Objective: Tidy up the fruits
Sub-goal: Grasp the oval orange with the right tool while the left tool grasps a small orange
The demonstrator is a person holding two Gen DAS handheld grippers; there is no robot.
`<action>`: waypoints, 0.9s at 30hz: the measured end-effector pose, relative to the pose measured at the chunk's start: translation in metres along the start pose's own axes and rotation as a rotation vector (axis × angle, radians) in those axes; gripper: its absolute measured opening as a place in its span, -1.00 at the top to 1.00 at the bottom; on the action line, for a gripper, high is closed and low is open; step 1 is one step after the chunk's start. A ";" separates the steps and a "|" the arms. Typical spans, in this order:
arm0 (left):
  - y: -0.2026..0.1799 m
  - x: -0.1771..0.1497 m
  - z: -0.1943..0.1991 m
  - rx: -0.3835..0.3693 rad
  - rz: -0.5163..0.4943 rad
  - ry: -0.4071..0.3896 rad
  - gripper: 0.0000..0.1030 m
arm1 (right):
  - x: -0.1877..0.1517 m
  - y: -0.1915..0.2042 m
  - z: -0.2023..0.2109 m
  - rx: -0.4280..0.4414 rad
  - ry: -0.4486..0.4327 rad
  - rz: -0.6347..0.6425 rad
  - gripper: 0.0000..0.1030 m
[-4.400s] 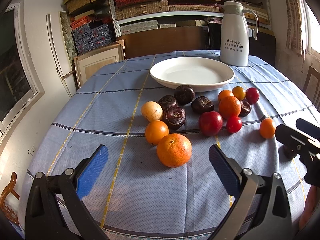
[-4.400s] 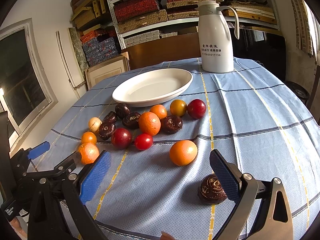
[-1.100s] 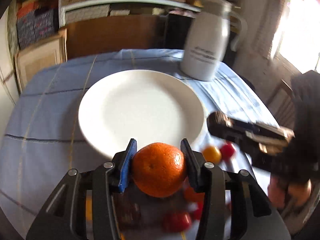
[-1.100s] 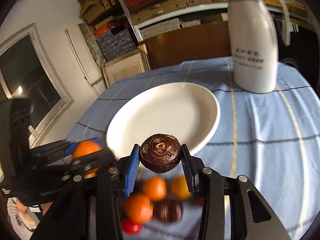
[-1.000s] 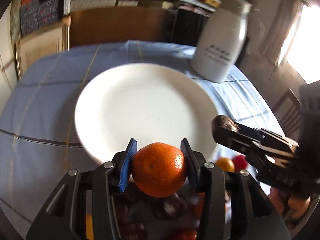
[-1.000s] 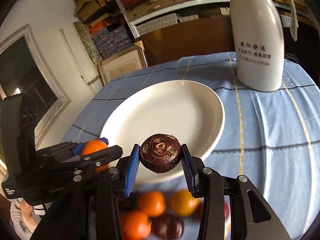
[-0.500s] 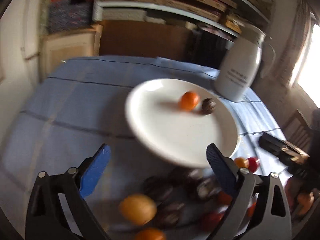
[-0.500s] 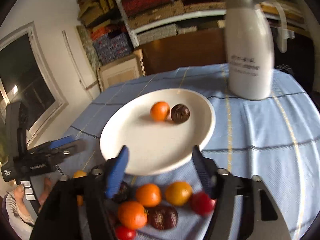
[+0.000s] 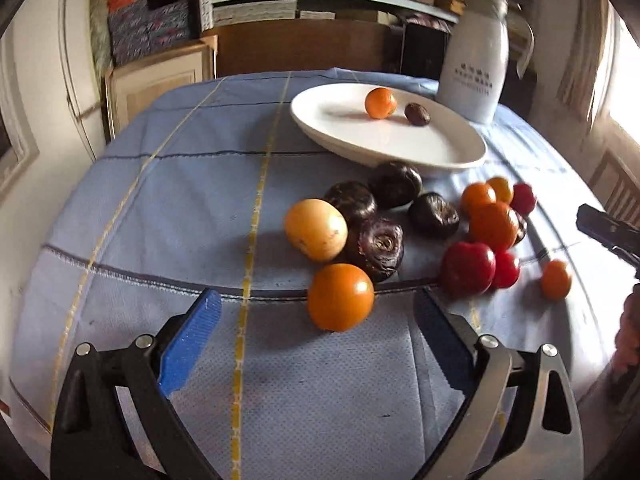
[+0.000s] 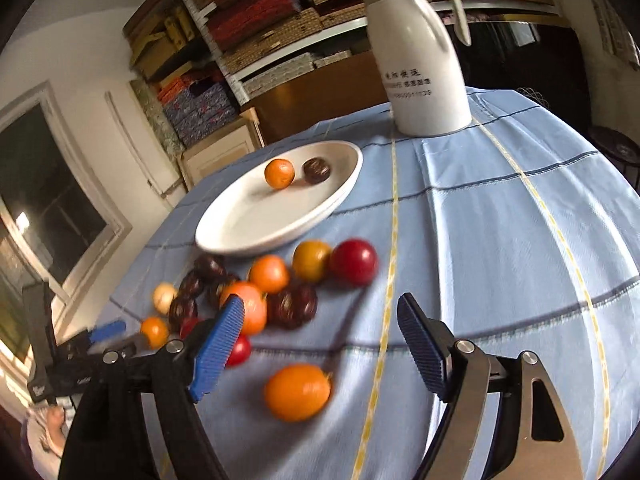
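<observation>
Both grippers are being held above a table covered by a blue checked cloth [image 9: 168, 208]. The left gripper [image 9: 316, 338] is being held wide open, with nothing between its blue pads [image 9: 188, 342]; an orange fruit [image 9: 340, 297] is lying on the cloth just beyond the gap between the fingers. The right gripper [image 10: 320, 354] is likewise being held wide open and empty, and another orange fruit [image 10: 298, 391] is lying on the cloth between and just below its pads [image 10: 218, 344], apparently untouched, though motion blur is making contact hard to judge.

A white plate [image 10: 240, 224] is being seen at the far side of the fruit pile. Two items are lying on its far part: an orange [image 10: 279, 173] on the left and a dark brown fruit [image 10: 316, 170] just beside it on the right, slightly apart. A white jug [image 10: 416, 52] is standing upright farther right, behind the plate.

The remaining fruit is lying on the cloth near the plate's near rim: a pale yellow fruit [image 9: 316, 229] touching a dark wrinkled fruit [image 9: 376, 247], further dark ones behind them, and red fruit [image 9: 467, 267] and small orange ones to the right. One small orange fruit [image 9: 556, 279] is lying apart at the far right, near the right gripper's tip as it is seen in the left wrist view.
</observation>
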State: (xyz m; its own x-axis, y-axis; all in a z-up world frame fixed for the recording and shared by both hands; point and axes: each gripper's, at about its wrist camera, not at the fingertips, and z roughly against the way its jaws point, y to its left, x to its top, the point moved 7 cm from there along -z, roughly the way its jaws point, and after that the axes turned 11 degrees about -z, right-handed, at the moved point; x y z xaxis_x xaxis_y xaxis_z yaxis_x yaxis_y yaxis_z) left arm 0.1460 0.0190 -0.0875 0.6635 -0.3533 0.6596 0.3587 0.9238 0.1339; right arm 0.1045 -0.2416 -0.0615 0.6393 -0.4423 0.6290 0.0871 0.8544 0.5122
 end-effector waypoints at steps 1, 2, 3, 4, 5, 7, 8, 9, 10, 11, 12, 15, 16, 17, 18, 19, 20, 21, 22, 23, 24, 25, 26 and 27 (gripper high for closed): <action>-0.001 -0.003 -0.001 0.000 -0.007 0.004 -0.84 | -0.004 0.003 0.002 0.001 0.000 0.015 -0.55; -0.002 -0.004 -0.003 0.000 -0.011 0.010 -0.84 | -0.006 0.005 0.004 0.000 0.000 0.027 -0.55; -0.002 -0.004 -0.005 0.003 -0.013 0.014 -0.84 | -0.010 0.007 0.004 0.000 0.002 0.041 -0.58; -0.001 -0.005 -0.006 0.002 -0.012 0.013 -0.84 | -0.011 0.008 0.004 0.000 0.005 0.047 -0.62; -0.001 -0.005 -0.006 -0.003 -0.009 0.011 -0.84 | -0.013 0.009 0.004 -0.001 0.010 0.054 -0.62; 0.001 -0.004 -0.006 -0.011 -0.002 0.004 -0.84 | -0.016 0.010 0.003 -0.002 0.024 0.065 -0.63; 0.001 -0.003 -0.006 -0.010 -0.004 0.001 -0.84 | -0.017 0.010 0.002 -0.003 0.030 0.068 -0.63; 0.001 -0.003 -0.006 -0.007 -0.007 0.000 -0.83 | -0.019 0.011 0.001 -0.004 0.037 0.074 -0.63; 0.001 -0.002 -0.006 -0.003 -0.012 -0.001 -0.78 | -0.020 0.011 0.001 -0.006 0.042 0.075 -0.63; 0.000 -0.002 -0.006 -0.002 -0.017 -0.001 -0.74 | -0.021 0.012 0.000 -0.007 0.049 0.078 -0.63; -0.001 -0.002 -0.007 -0.004 -0.024 0.001 -0.68 | -0.023 0.012 0.000 -0.008 0.056 0.080 -0.63; -0.005 -0.002 -0.010 -0.015 -0.037 0.011 -0.51 | -0.030 0.013 -0.003 -0.021 0.082 0.086 -0.63; -0.005 -0.002 -0.011 -0.019 -0.041 0.013 -0.44 | -0.032 0.012 -0.004 -0.027 0.094 0.087 -0.63; -0.006 -0.002 -0.011 -0.021 -0.043 0.015 -0.42 | -0.034 0.012 -0.004 -0.029 0.100 0.087 -0.63; -0.006 -0.002 -0.011 -0.023 -0.045 0.015 -0.38 | -0.035 0.012 -0.004 -0.030 0.104 0.086 -0.63; -0.007 -0.001 -0.012 -0.026 -0.047 0.016 -0.32 | -0.036 0.011 -0.004 -0.034 0.107 0.087 -0.63; -0.008 -0.002 -0.012 -0.029 -0.049 0.018 -0.30 | -0.037 0.010 -0.005 -0.038 0.112 0.088 -0.63; -0.008 -0.002 -0.013 -0.031 -0.051 0.021 -0.29 | -0.038 0.010 -0.006 -0.041 0.118 0.090 -0.63; -0.008 -0.002 -0.014 -0.033 -0.053 0.024 -0.18 | -0.039 0.010 -0.007 -0.045 0.125 0.093 -0.63; -0.009 -0.002 -0.015 -0.038 -0.056 0.027 -0.09 | -0.041 0.011 -0.009 -0.048 0.134 0.100 -0.63; -0.010 -0.003 -0.016 -0.047 -0.060 0.036 -0.03 | -0.043 0.011 -0.009 -0.051 0.141 0.106 -0.63; -0.011 -0.004 -0.018 -0.049 -0.061 0.045 0.01 | -0.045 0.012 -0.011 -0.054 0.150 0.115 -0.63; -0.012 -0.004 -0.020 -0.051 -0.062 0.052 0.08 | -0.045 0.013 -0.013 -0.056 0.156 0.121 -0.62; -0.012 -0.005 -0.022 -0.058 -0.061 0.060 0.24 | -0.047 0.014 -0.014 -0.057 0.162 0.129 -0.54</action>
State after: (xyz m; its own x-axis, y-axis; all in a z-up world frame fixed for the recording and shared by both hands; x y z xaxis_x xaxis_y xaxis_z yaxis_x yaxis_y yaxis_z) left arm 0.1530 0.0065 -0.1087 0.6767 -0.4189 0.6055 0.4361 0.8906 0.1287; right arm 0.0865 -0.2056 -0.0919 0.7620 -0.2823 0.5828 0.0367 0.9174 0.3963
